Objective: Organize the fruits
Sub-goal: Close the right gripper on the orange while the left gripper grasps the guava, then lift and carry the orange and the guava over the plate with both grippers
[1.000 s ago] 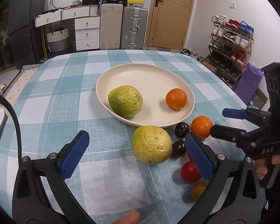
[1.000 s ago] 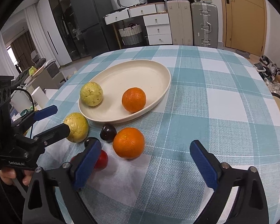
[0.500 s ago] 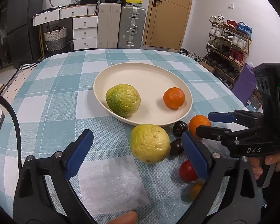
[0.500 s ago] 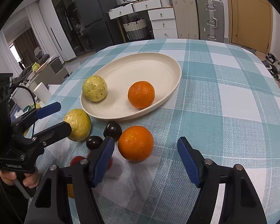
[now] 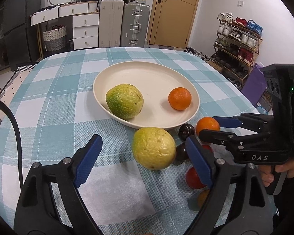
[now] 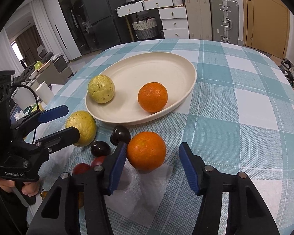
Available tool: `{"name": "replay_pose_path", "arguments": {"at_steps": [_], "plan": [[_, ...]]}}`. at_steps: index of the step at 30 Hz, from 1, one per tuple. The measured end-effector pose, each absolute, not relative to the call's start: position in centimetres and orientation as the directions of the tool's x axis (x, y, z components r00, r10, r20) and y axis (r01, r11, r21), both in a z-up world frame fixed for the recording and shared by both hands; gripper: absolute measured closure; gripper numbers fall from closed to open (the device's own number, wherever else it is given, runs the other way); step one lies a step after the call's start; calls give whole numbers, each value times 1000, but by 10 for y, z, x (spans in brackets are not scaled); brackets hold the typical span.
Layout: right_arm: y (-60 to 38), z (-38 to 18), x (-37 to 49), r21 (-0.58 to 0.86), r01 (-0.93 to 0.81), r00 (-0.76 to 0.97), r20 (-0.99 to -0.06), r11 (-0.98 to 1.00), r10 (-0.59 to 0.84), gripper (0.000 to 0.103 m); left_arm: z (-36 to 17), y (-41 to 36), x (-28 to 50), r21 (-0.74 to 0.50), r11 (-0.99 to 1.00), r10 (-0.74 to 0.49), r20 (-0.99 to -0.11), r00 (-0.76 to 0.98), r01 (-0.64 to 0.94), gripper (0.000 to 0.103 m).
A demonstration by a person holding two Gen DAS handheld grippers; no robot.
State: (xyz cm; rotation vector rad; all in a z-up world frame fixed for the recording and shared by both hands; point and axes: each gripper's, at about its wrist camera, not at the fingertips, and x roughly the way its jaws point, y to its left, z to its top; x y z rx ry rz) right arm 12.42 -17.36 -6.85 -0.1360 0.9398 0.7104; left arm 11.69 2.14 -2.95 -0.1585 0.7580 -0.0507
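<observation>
Cream-coloured and shallow, the plate [image 5: 194, 95] is our landmark: it already holds one guava [image 5: 124, 101] and one orange [image 5: 179, 98], so we judge it the collecting spot for the fruit lying loose on the desk [image 5: 49, 98].

Just in front of its near rim sit a second guava [image 5: 153, 148], a second orange [image 6: 146, 149], two dark plums [image 6: 120, 133] and red fruits [image 6: 82, 168].

Our right gripper [image 6: 152, 165] has the loose orange between its jaws, which are closing; the left pad looks to be at the peel, the right pad still apart.

Our left gripper [image 5: 145, 156] brackets the loose guava, jaws narrowing but clear of it.

We read "DAS" on the right gripper's body and "GenRobot.AI" on the left's.
</observation>
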Motion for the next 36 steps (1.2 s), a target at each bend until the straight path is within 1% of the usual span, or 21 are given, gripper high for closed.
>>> {"name": "replay_pose_path", "arguments": {"at_steps": [2, 4, 7, 18, 20, 22, 23, 24, 25, 26, 32, 36], "plan": [[-172, -69, 123, 180, -620, 384, -779, 763, 496, 53, -31, 21, 118, -163, 987, -105, -688, 718, -12, 18], [-170, -69, 121, 178, -627, 380, -779, 758, 498, 56, -33, 21, 119, -163, 987, -108, -697, 709, -11, 20], [-168, -69, 120, 166, -637, 382, -781, 753, 494, 61, -34, 21, 119, -163, 987, -109, -703, 703, -9, 20], [-169, -63, 110, 145, -648, 403, -768, 748, 498, 63, -40, 25, 119, -189, 982, -133, -723, 678, -9, 21], [-171, -62, 110, 149, -647, 404, -765, 748, 502, 63, -42, 27, 122, -195, 981, -135, -731, 669, -15, 26], [-172, -61, 110, 154, -648, 402, -763, 746, 506, 63, -43, 28, 122, -216, 976, -157, -731, 664, -6, 35], [-172, -61, 110, 154, -649, 402, -762, 745, 507, 63, -44, 29, 122, -226, 974, -169, -730, 662, 0, 38], [-172, -60, 110, 156, -649, 402, -761, 745, 509, 63, -44, 28, 122, -231, 973, -178, -728, 662, 8, 45], [-173, -60, 110, 158, -648, 402, -760, 745, 511, 63, -44, 27, 122, -236, 971, -190, -725, 661, 20, 54], [-173, -60, 110, 159, -648, 401, -760, 745, 511, 63, -43, 25, 121, -237, 971, -199, -724, 661, 32, 56], [-174, -58, 111, 157, -649, 406, -757, 745, 513, 63, -41, 21, 119, -231, 972, -202, -716, 669, 46, 56], [-174, -55, 111, 156, -652, 411, -749, 742, 519, 63, -36, 21, 114, -230, 972, -203, -693, 692, 55, 56]]}}
